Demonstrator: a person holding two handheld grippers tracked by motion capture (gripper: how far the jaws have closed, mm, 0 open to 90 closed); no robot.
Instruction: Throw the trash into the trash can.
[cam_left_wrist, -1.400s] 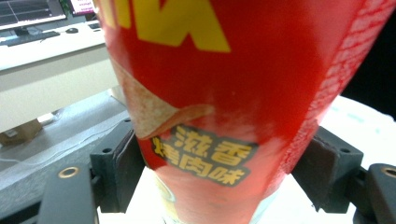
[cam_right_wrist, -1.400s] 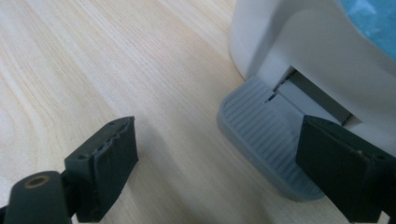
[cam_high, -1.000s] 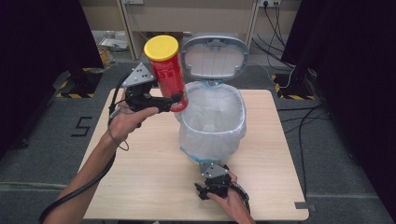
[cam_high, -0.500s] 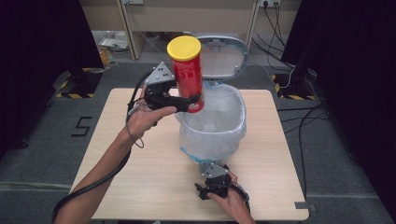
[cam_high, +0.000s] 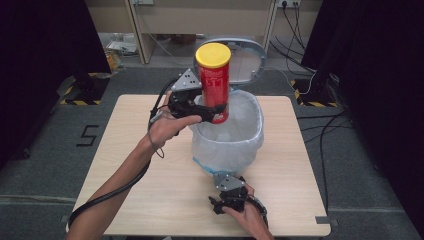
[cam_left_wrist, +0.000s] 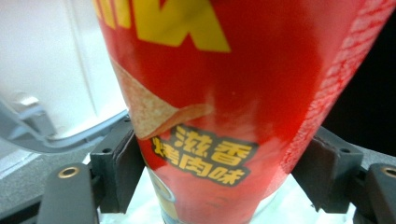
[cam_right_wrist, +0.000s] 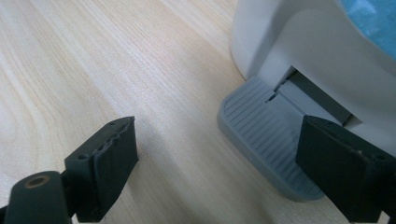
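surface: light wooden table (cam_high: 125, 165) | on it: white pedal bin (cam_high: 227, 145) with plastic liner, lid up, near middle | grey pedal (cam_right_wrist: 266, 140) faces near edge, just above the wood | table stands on grey floor (cam_high: 45, 165)

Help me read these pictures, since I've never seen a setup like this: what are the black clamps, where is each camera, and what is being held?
A person stands at a pale wooden table with a hand-held two-jaw clamp in each hand. The high view looks down from above the person's side. The other two cameras ride on the clamps and look along their black jaws.

The left gripper is closed on a tall red crisp tube with a yellow lid, held upright over a white pedal bin lined with a clear bag, whose grey lid stands open. The right gripper is open, low at the table, with one jaw over the bin's grey ribbed pedal.
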